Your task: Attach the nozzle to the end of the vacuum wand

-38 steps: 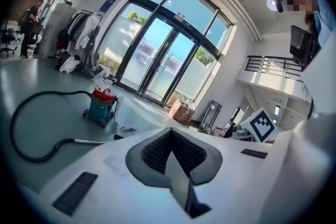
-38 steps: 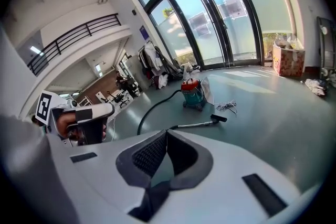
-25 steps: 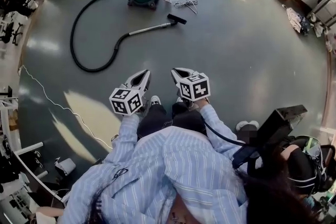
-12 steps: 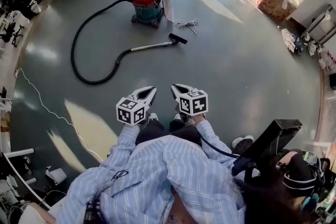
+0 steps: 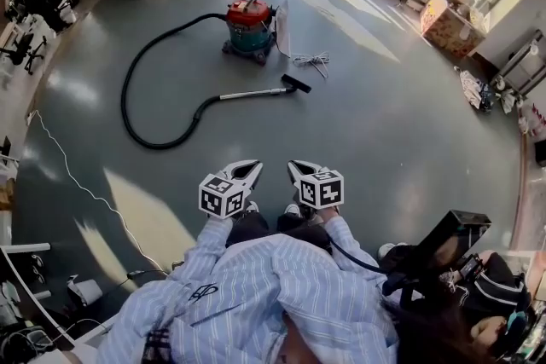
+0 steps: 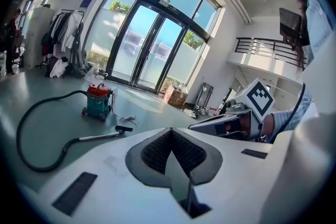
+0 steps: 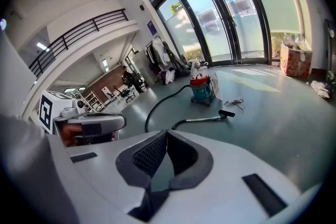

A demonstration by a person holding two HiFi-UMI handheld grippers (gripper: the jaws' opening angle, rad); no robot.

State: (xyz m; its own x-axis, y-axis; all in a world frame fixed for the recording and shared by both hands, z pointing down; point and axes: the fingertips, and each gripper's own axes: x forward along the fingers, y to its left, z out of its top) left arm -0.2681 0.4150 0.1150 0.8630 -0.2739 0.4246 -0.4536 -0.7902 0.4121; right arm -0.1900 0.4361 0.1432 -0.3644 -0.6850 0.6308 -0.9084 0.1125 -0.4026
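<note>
Left gripper (image 5: 254, 166) & right gripper (image 5: 295, 167) are hanging clenched, empty, well apart from vac canister (image 5: 250, 23). Nozzle (image 5: 296, 83) is lying near canister. Railing (image 6: 262, 49) is showing in gripper views only.

Place: a large, high-ceilinged entrance hall of an office or lab building, used as working space.
Entrance: tall glass doors (image 6: 152, 55) in dark frames filled one wall, with greenery beyond them.
Upper level: a balcony railing (image 6: 262, 51) overlooked the hall.
Floor: a wide, glossy grey-green floor (image 5: 384, 124) carried patches of sunlight.
Work corner: desks and office chairs (image 7: 127, 85) stood at the far side.
Storage: a clothes rack (image 6: 64, 36) hung full of coats, and a printed cardboard box (image 5: 450, 8) sat near the doors.
</note>
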